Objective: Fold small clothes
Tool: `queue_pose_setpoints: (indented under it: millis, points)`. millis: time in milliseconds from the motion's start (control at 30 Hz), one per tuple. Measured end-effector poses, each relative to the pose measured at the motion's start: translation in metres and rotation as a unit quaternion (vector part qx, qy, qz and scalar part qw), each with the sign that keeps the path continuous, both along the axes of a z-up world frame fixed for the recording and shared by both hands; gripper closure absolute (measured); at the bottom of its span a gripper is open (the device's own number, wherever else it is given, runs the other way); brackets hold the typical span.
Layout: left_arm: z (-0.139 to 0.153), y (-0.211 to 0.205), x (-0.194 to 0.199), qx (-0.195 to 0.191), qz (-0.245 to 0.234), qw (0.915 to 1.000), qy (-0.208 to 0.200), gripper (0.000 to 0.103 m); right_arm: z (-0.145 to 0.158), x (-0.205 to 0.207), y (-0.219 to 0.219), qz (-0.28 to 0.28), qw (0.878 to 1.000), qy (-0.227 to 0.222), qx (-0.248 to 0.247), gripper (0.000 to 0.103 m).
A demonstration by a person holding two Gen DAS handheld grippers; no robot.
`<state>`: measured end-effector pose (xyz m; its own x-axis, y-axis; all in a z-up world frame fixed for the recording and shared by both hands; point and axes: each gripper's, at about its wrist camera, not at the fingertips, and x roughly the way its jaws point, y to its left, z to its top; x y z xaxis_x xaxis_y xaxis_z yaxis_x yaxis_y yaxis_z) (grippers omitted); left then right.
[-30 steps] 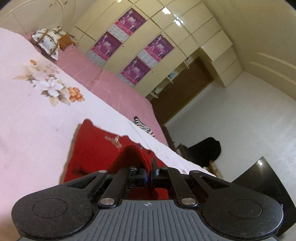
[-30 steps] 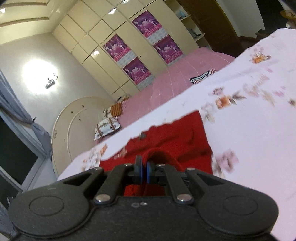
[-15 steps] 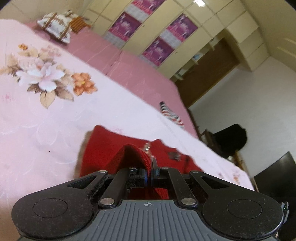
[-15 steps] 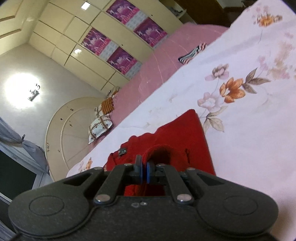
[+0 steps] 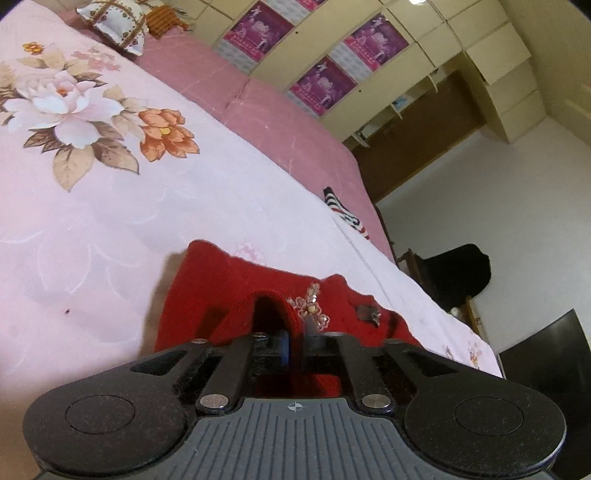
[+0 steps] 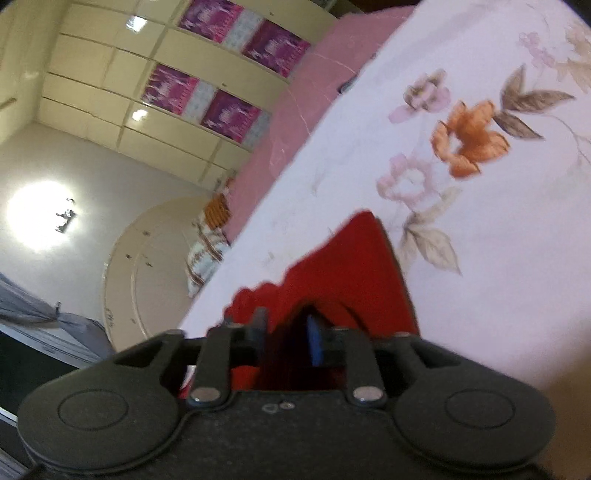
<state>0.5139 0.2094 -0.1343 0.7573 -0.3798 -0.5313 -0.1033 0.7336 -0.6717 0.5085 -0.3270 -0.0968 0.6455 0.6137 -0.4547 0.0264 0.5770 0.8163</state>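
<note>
- Left wrist view: pale pink floral bedspread (image 5: 110,206) covers the bed, with a plain pink sheet (image 5: 266,110) beyond it.
- Cream wardrobe doors (image 5: 461,40) with purple posters (image 5: 321,83) line the far wall.
- Two pillows (image 5: 118,18) lie at the head of the bed.
- A red knit garment (image 5: 229,291) with beaded trim lies on the bedspread, close in front of the camera.
- The left hand-held gripper (image 5: 294,343) has a slim gap between its blue pads, and a raised fold of the red garment sits just beyond and between them; whether the pads still pinch it cannot be told.
- A striped cloth (image 5: 343,214) lies farther along the bed's edge.
- Right wrist view, somewhat blurred: the same floral bedspread (image 6: 461,206) fills the right side; wardrobe doors (image 6: 110,66) and a round cream headboard (image 6: 147,266) stand at left.
- A bright wall lamp (image 6: 38,216) glares at far left.
- The red knit garment (image 6: 354,266) lies on the bedspread, one corner pointing away.
- The right hand-held gripper (image 6: 286,338) has its fingers clearly apart, with red fabric loose in the gap.
</note>
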Motion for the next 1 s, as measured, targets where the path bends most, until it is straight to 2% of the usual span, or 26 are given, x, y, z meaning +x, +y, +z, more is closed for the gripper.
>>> queue_pose_setpoints:
  millis: [33, 67, 133, 200, 267, 300, 400, 500, 533, 633, 700, 833, 1000]
  points:
    - [0.001, 0.0, 0.0, -0.001, 0.006, 0.9999, -0.01, 0.025, 0.001, 0.001, 0.002, 0.003, 1.0, -0.008, -0.007, 0.06]
    - [0.004, 0.0, -0.001, 0.004, 0.016, 0.9996, -0.023, 0.016, 0.003, 0.002, 0.004, 0.008, 1.0, -0.015, -0.015, 0.058]
    - [0.01, -0.001, 0.0, 0.023, 0.027, 0.9987, -0.037, 0.013, 0.008, 0.003, 0.009, 0.016, 0.999, -0.027, -0.033, 0.051]
    - [0.011, 0.0, 0.005, 0.036, 0.021, 0.9987, -0.031, 0.013, 0.012, 0.004, 0.012, 0.019, 0.998, -0.036, -0.053, 0.05]
    - [0.014, -0.002, 0.007, 0.068, 0.006, 0.9972, -0.03, 0.018, 0.019, 0.003, 0.015, 0.02, 0.996, -0.044, -0.078, 0.05]
    - [0.016, -0.005, 0.008, 0.096, -0.002, 0.995, -0.029, 0.026, 0.023, 0.001, 0.016, 0.02, 0.995, -0.052, -0.088, 0.05]
    - [0.016, -0.014, 0.011, 0.174, -0.028, 0.9842, -0.015, 0.041, 0.036, -0.003, 0.021, 0.026, 0.986, -0.084, -0.145, 0.049]
    - [0.014, -0.025, 0.014, 0.229, -0.051, 0.972, -0.009, 0.044, 0.042, 0.0, 0.036, 0.049, 0.97, -0.099, -0.217, 0.053]
    - [0.013, -0.03, 0.016, 0.243, -0.056, 0.9683, -0.008, 0.052, 0.043, 0.002, 0.042, 0.057, 0.964, -0.103, -0.238, 0.056]
    - [0.011, -0.043, 0.017, 0.277, -0.067, 0.9585, -0.007, 0.066, 0.043, 0.002, 0.06, 0.08, 0.942, -0.109, -0.306, 0.064]
    - [0.011, -0.049, 0.017, 0.291, -0.067, 0.9544, -0.012, 0.078, 0.039, 0.002, 0.074, 0.096, 0.925, -0.104, -0.352, 0.067]
    - [0.016, -0.056, 0.009, 0.308, -0.048, 0.9493, -0.04, 0.096, 0.04, -0.007, 0.094, 0.105, 0.9, -0.131, -0.403, 0.096]
    - [0.025, -0.046, -0.004, 0.291, -0.016, 0.9524, -0.091, 0.098, 0.053, -0.016, 0.096, 0.092, 0.885, -0.18, -0.42, 0.097]
